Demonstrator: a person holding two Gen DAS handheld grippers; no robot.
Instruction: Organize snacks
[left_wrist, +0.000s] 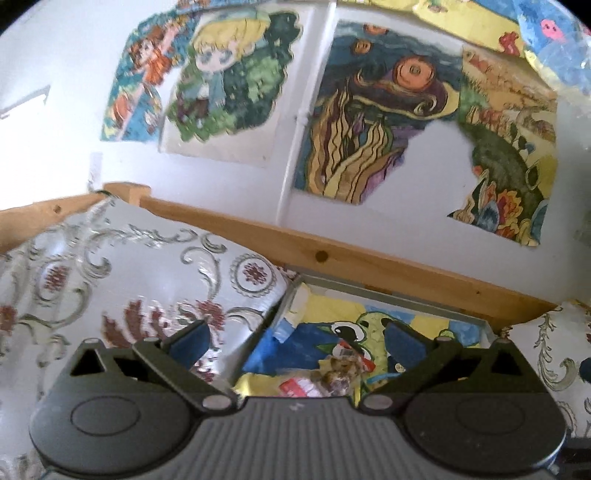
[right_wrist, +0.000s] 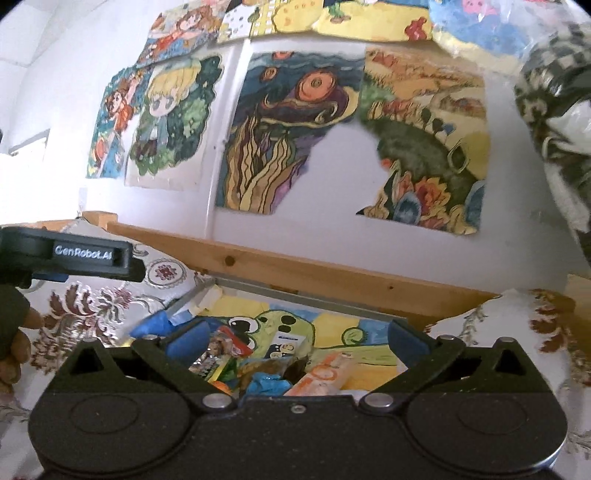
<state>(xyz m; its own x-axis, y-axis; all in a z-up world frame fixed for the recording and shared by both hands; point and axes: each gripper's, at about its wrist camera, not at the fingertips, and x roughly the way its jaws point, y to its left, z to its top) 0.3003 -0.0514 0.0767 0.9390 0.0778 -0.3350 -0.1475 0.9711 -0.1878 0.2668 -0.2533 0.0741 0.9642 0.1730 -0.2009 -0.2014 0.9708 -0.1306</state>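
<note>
Looking ahead: we see a white wall (left_wrist: 55, 74) hung with colourful drawings (left_wrist: 373, 122), and a wooden rail (left_wrist: 321, 254) running below them.
Left claw (left_wrist: 295, 341): wide open, its blue-padded fingers (left_wrist: 190, 341) spread well apart, nothing held between them.
Right claw (right_wrist: 295, 341): also wide open and holding nothing.
Tray (left_wrist: 406, 299): a shallow grey-rimmed tray lined with a cartoon frog picture (right_wrist: 258, 323), lying between patterned cushions (left_wrist: 147, 280) just below the rail.
Snacks from the left view: a crinkled packet with red and white print (left_wrist: 341, 373) lies in the tray, directly ahead between the left claw's fingers, close to its body and apart from both pads.
Snacks from the right view: a pile of packets (right_wrist: 266, 369) lies in the tray between the right claw's fingers, including an orange-and-white wrapper (right_wrist: 325, 376), a blue wrapper (right_wrist: 269, 382) and a green-edged packet (right_wrist: 218, 365). We cannot tell whether any touches the pads.
Other claw in the right view: the left claw's black side (right_wrist: 85, 254) shows at the left edge, with a person's hand (right_wrist: 14, 343) beneath it.
</note>
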